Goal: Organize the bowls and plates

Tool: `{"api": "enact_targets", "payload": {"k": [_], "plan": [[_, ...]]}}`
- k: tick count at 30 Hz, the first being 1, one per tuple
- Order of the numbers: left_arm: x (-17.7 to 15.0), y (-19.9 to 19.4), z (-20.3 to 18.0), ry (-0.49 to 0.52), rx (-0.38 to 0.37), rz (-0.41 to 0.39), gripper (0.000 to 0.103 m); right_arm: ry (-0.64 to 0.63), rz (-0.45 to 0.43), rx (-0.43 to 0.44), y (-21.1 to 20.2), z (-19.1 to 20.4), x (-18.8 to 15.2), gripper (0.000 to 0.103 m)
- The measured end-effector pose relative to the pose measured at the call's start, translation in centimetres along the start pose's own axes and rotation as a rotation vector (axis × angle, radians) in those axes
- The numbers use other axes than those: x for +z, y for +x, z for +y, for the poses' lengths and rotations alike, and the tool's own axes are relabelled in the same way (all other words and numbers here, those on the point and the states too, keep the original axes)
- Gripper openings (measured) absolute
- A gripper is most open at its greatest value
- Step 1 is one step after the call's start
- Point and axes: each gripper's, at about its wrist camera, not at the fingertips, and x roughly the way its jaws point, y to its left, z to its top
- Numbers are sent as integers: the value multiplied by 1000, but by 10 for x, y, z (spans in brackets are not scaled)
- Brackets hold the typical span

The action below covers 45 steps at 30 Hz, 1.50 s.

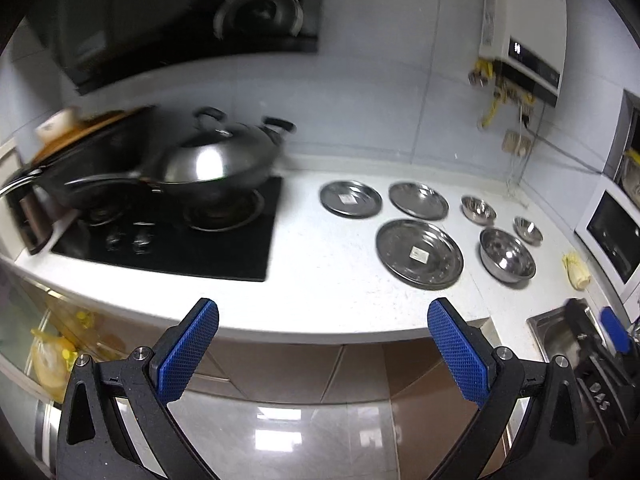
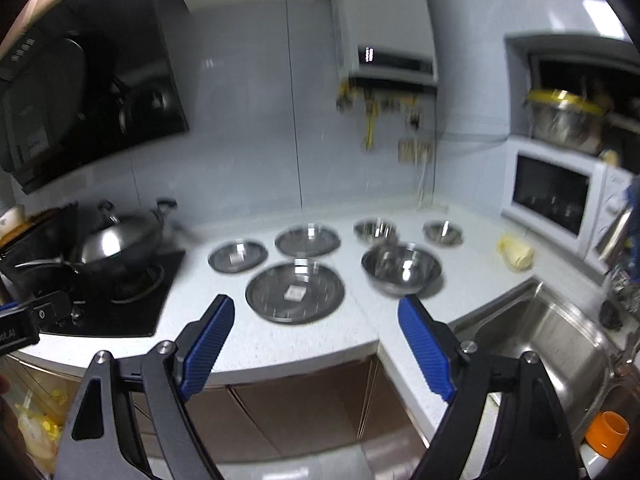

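1. Both held back short of the surface (image 1: pixel 320 300), off its front edge: left claw (image 1: pixel 323 322) spread wide, nothing between the blue pads; right claw (image 2: pixel 316 320) likewise wide open and empty
2. Laid out on the white surface to the right of the black hob (image 1: pixel 180 240): three steel plates, the large plate (image 1: pixel 419 254) nearest the front, two smaller plates (image 1: pixel 351 199) behind it; further from the hob, three steel bowls, the big bowl (image 1: pixel 507 255) in front, two small bowls (image 1: pixel 478 210) behind
3. Probably light, stiff, unbreakable, but smooth and slippery; plates low and flat, so best pinched at the raised rim; bowls best taken across the wall at the lip
4. Only in the right wrist view: the microwave (image 2: pixel 560 200) front, most of the sink (image 2: pixel 540 340) basin, an orange cup (image 2: pixel 606 432)
5. Only in the left wrist view: hob knobs and a yellow bag (image 1: pixel 48 360) below the surface
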Motion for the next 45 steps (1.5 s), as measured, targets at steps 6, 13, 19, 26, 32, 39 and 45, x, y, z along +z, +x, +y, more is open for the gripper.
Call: {"api": "enact_targets", "payload": {"k": [6,13,19,26,32,39,45], "plan": [[42,130,-46,9,14,122,102,-49,112,11,143,-7,25,84],[81,276,-93,-8,88,239,102,-99,221,58,300,-15,45,84],[93,344,-109,6,148,308,102,-89,322,75,382,-27,51,84],[93,396,-118,70,198,380,101,-103,416,80,425,-24,38,84],[76,430,-112,68,123,538,65,-95,487,0,441,-25,23,82],[86,434,-128,163,34,537,21,-117,569,-73,448,-9,20,24],[97,431,-102,121,-9,580,15,-181,581,-93,437,11,30,19]]}}
